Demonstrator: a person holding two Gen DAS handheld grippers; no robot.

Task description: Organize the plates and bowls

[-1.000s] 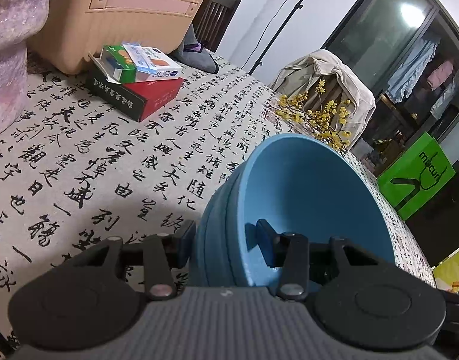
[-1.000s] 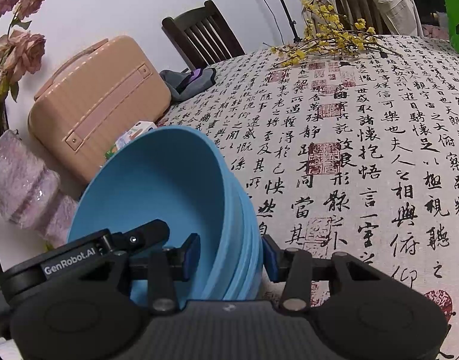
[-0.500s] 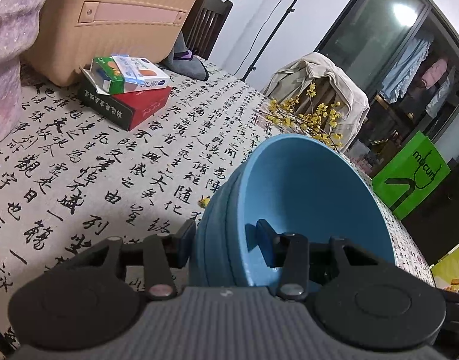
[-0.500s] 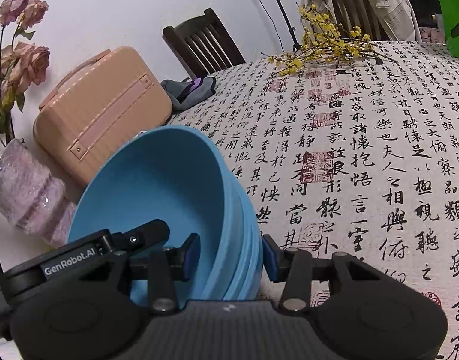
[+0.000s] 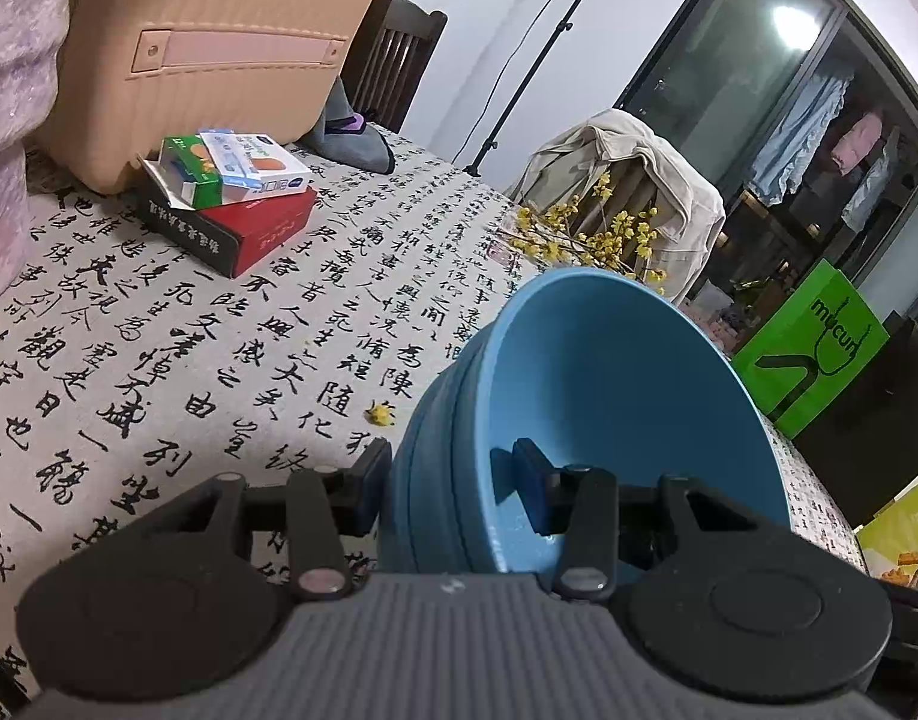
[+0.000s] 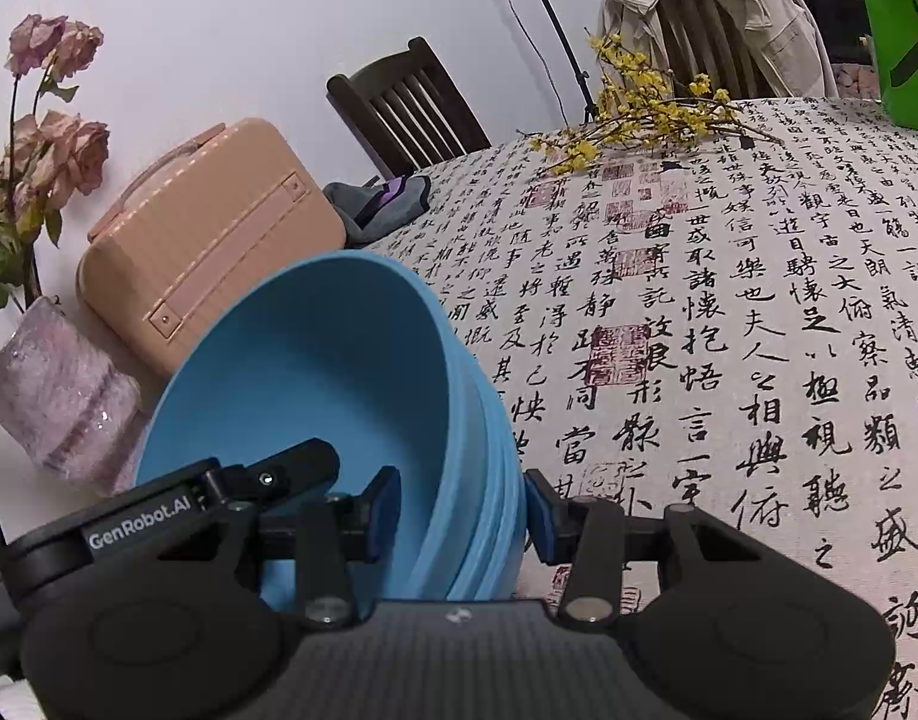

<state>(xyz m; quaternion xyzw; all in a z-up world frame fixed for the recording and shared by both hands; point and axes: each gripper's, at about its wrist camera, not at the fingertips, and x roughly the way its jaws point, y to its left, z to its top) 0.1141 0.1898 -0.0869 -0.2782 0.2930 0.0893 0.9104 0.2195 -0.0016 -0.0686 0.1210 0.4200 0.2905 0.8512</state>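
Observation:
A nested stack of blue bowls (image 5: 609, 390) hangs tilted above the tablecloth, held from both sides. My left gripper (image 5: 453, 492) is shut on the stack's left wall, one pad inside the top bowl and one against the outermost bowl. In the right wrist view the same bowls (image 6: 315, 372) lean left. There my right gripper (image 6: 459, 510) is shut on the right wall the same way. The left gripper's black body (image 6: 219, 498) shows across the bowl. No plates are in view.
A table (image 6: 759, 300) carries a calligraphy cloth. On it are a peach case (image 5: 219, 48), stacked boxes (image 5: 231, 198), a pink vase of roses (image 6: 57, 390), a grey cloth (image 6: 381, 204) and a yellow flower branch (image 6: 651, 114). Chairs and a green bag (image 5: 819, 348) stand beyond.
Both grippers keep the same hold on the bowl stack. The background has drifted only slightly in both views.

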